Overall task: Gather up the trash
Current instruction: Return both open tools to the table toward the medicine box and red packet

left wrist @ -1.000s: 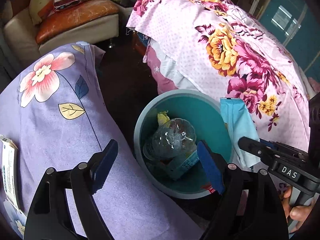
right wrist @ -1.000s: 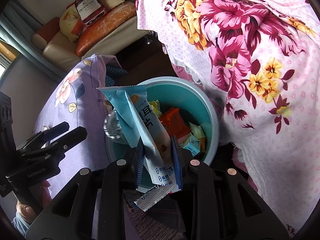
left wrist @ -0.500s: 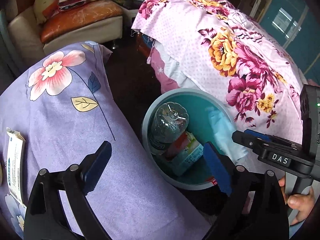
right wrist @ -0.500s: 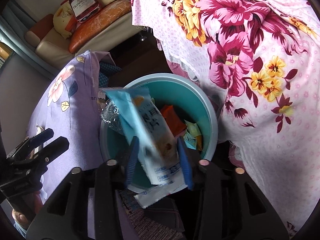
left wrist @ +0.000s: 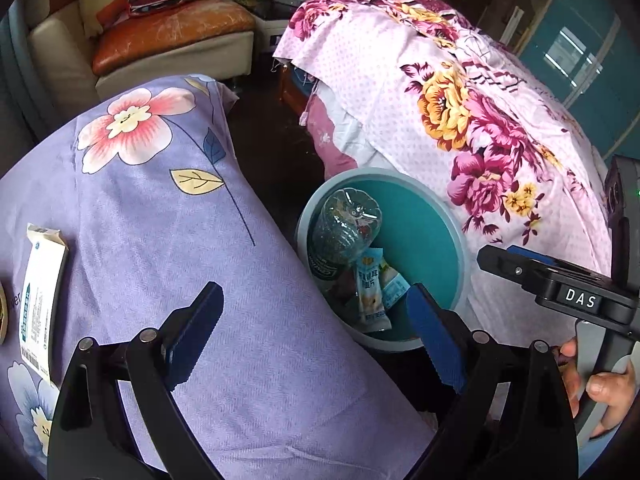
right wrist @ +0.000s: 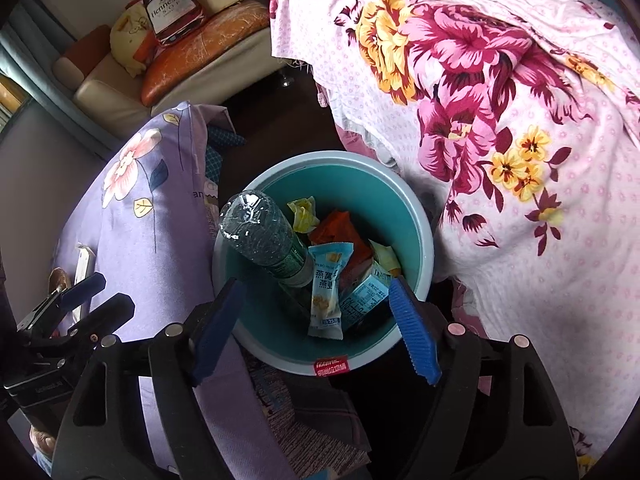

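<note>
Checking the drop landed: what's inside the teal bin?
In the teal bin: blue snack wrapper, clear plastic bottle, orange packet, yellow wrapper, small carton. The bottom is covered.

One teal bin (right wrist: 420,216) holds one clear plastic bottle (right wrist: 260,236), two light-blue snack packets (right wrist: 326,292), one orange wrapper (right wrist: 340,232) and two yellow wrappers (right wrist: 304,212). One white packet (left wrist: 40,296) lies on the purple flowered cloth (left wrist: 200,280). Two tools (right wrist: 316,332) show.
</note>
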A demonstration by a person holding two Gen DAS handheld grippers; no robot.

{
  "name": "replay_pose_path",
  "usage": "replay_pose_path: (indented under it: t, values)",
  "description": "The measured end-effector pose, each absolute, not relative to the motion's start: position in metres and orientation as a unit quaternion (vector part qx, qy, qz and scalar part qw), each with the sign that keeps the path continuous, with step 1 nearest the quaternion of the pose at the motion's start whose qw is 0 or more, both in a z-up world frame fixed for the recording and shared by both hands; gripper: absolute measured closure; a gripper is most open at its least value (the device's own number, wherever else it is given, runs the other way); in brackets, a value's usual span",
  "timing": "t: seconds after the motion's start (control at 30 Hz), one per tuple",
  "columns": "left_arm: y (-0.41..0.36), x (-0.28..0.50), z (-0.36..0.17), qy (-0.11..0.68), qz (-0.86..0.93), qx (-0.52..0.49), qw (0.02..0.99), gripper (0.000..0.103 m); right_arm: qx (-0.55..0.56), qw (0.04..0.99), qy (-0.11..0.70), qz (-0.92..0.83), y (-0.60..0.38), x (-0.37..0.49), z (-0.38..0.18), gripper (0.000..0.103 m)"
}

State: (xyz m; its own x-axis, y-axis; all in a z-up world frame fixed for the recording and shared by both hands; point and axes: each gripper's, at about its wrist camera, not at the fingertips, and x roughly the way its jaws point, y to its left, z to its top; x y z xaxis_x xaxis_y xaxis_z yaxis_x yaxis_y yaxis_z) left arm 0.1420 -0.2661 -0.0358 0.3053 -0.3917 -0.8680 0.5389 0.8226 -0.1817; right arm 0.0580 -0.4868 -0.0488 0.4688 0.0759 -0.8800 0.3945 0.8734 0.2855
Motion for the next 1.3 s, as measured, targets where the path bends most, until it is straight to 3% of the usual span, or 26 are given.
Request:
replay_pose_path:
  t: [0.83,1.3]
  values:
    - [-0.120,0.135,-0.025,0.514,-0.236,-0.019,0.824,0.010,0.158,0.839,0.519,-0.048,-0.366,0.075,-0.009,0.028]
    - [0.016,0.136,-0.022,0.508,-0.152,-0.049,0.847,0.010,0.124,0.825,0.551,0.018,-0.251,0.100,-0.011,0.026]
